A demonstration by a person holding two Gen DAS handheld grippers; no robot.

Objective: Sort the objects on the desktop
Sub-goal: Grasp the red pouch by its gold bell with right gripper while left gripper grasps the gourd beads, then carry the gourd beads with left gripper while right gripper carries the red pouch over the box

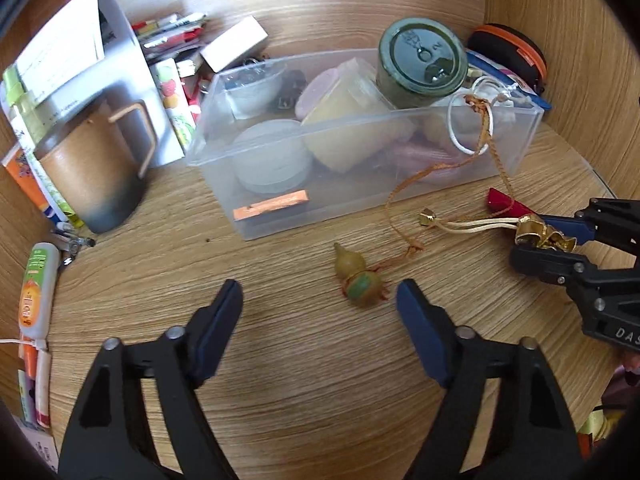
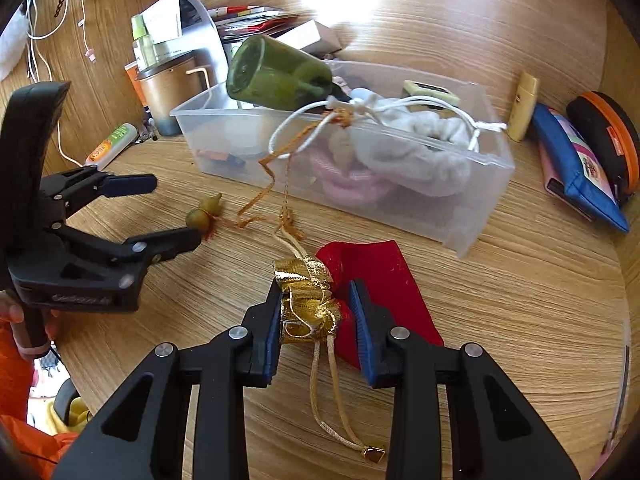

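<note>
Left gripper (image 1: 320, 304) jaws spread beside gourd charm (image 1: 359, 276).

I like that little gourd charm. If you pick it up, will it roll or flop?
The gourd looks hard and rounded, so a nudge would probably roll it. Its orange cord looks floppy and loops up over the bin rim, so it would likely dangle and might snag.
</note>
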